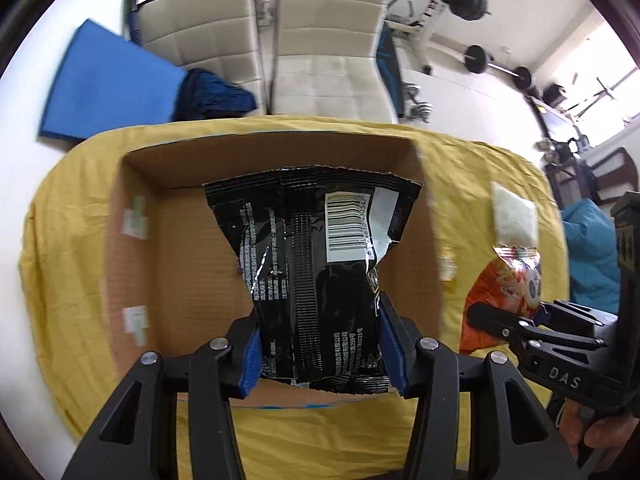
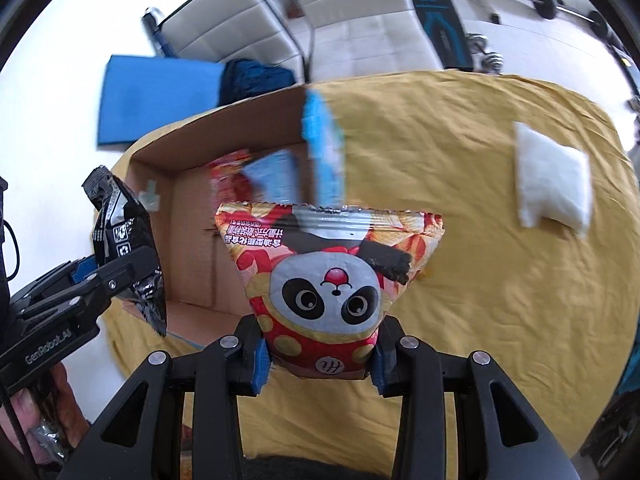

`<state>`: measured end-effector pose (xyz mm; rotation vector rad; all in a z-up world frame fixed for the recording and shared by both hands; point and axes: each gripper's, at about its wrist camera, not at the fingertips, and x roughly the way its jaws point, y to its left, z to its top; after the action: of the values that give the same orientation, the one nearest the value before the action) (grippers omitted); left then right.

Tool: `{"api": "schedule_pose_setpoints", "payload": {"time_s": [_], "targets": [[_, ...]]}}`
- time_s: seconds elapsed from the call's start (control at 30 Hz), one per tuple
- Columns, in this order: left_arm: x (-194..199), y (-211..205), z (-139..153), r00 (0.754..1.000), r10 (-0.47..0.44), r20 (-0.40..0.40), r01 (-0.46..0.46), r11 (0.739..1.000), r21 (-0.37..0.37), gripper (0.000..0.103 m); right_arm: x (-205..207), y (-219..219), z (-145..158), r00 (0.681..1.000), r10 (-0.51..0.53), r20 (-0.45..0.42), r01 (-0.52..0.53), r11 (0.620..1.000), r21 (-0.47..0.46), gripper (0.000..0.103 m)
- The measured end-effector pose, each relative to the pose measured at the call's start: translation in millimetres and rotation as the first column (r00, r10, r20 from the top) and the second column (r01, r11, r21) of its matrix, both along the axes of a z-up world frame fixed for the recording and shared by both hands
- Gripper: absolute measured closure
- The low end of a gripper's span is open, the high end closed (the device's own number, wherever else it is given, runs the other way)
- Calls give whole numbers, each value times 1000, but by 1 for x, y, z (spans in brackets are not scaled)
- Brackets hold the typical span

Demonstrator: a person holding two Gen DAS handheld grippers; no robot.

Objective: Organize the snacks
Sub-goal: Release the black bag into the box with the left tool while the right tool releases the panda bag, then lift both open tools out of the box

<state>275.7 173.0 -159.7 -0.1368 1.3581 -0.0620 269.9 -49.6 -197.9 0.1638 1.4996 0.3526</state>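
My left gripper (image 1: 320, 350) is shut on a black snack bag (image 1: 316, 264) with a barcode, held above the open cardboard box (image 1: 136, 272) on the yellow cloth. The right wrist view shows that same black bag (image 2: 128, 248) and the left gripper (image 2: 114, 280) at the left. My right gripper (image 2: 318, 364) is shut on a red panda snack bag (image 2: 328, 280), held over the cloth just right of the box (image 2: 192, 256). In the left wrist view the panda bag (image 1: 500, 300) and right gripper (image 1: 508, 320) sit at the right. Red and blue packets (image 2: 256, 178) lie inside the box.
A white packet (image 2: 552, 184) lies on the yellow cloth (image 2: 480, 300) to the right, also visible as the white packet (image 1: 514, 216). Two white chairs (image 1: 328, 48), a blue mat (image 1: 112, 84) and barbell weights (image 1: 476, 0) stand beyond the table. A hand (image 2: 36, 420) holds the left gripper.
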Motion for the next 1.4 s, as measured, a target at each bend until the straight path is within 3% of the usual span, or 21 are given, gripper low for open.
{"api": "schedule_pose_setpoints", "payload": {"time_s": [0.2,0.3,0.5,0.67,0.8,0.97,1.13,1.3,1.4], "targets": [[9,67,-38,997,40,-71,-36,998,51,56,5,87,-38,996,73,-50,-75,996,-55,62],[12,89,-71,989,44,-144,-40,999,28,56,7,110,-66,995,67,-80,-76,990,-121,62],[22,110,-121,979,44,-201,-35,998,46,56,-4,141,-105,987,84,-137,-113,969,-219,62],[43,119,-156,961,52,-271,-57,998,-9,56,-10,149,-129,980,67,-189,-118,955,-274,62],[62,120,-173,957,39,-288,-43,999,-6,56,-14,151,-143,972,58,-229,-125,949,-290,62],[80,117,-181,956,21,-292,-15,1000,22,54,-8,150,-145,972,34,-233,-102,952,-289,60],[82,121,-177,947,41,-319,-46,999,-6,52,5,145,-143,971,43,-234,-110,953,-281,56],[62,122,-162,951,58,-303,-53,998,26,52,4,150,-121,978,35,-207,-85,967,-239,39],[46,119,-143,964,55,-261,-47,998,34,49,6,159,-98,985,33,-170,-68,976,-207,23]]}}
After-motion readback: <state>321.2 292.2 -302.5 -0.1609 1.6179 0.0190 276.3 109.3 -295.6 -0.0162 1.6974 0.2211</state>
